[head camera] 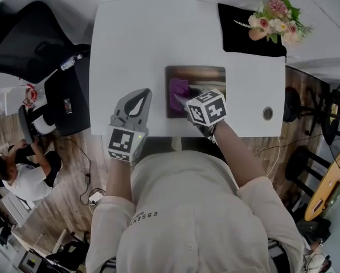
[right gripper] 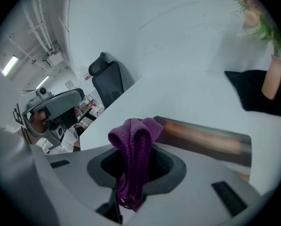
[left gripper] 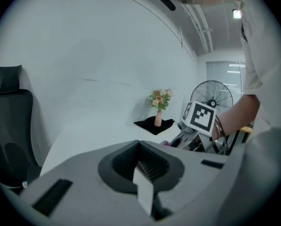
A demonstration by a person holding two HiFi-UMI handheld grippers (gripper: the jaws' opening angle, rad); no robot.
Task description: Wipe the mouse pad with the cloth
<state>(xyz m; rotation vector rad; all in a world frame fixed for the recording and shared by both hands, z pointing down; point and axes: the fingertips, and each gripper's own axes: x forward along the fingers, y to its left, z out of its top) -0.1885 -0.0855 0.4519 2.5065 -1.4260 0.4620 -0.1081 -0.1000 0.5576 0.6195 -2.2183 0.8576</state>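
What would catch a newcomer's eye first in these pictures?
The purple cloth stands out first, pinched in the jaws of the right gripper over the left part of the brown mouse pad. Next come the pink flowers on a black mat at the far right corner of the white table. The left gripper hangs shut and empty, left of the pad.

Lettering: pale capitals "ESSEN" stand on the front of the person's light shirt (head camera: 144, 219) in the head view; the letters that follow are too faint to read. Signs: black-and-white square coded markers, bearing no letters or digits, stand on the cube faces of the right gripper (head camera: 181, 98) and of the left gripper (head camera: 137, 99), and one shows again in the left gripper view. Other print in the room is too small to read.
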